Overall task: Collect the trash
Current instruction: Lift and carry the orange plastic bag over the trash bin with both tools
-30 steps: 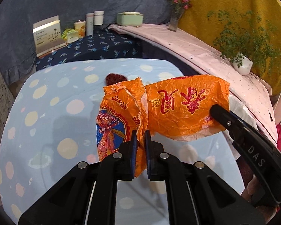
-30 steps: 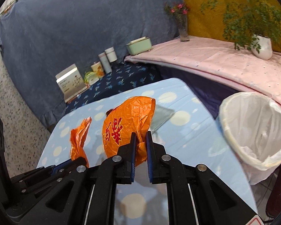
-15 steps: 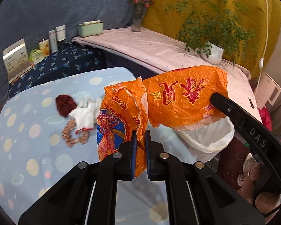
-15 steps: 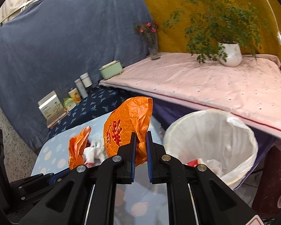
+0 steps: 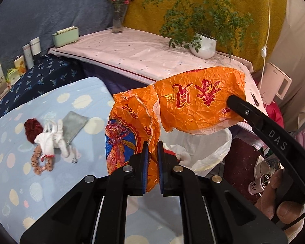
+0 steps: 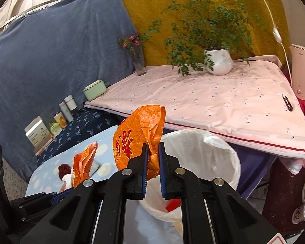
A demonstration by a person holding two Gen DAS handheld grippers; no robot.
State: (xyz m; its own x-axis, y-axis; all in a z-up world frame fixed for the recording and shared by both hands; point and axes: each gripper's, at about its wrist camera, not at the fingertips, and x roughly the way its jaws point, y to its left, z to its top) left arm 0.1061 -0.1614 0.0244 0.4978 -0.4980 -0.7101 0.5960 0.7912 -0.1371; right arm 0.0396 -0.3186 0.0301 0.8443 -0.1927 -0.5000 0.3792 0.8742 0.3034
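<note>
The left hand-held gripper [image 5: 152, 148] is clamped on the lower edge of one torn orange wrapper [image 5: 130, 126], and the right hand-held gripper [image 6: 152, 150] pinches a crumpled fold of the other wrapper [image 6: 138, 134]. Both pieces hang in the air over the lined bin [image 6: 203, 152], just off the bench's [image 5: 50, 109] corner. They look like thin crinkly film, very light and limp, probably slick; gripping a bunched fold should hold better than a single layer.

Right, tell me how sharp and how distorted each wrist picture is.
Left wrist view: sharp; the orange wrapper print is readable, but the fisheye bows the pink-covered table edge and blackens the corners. Right wrist view: also sharp, same dark corners, the white bin liner bright but not blown out.
</note>
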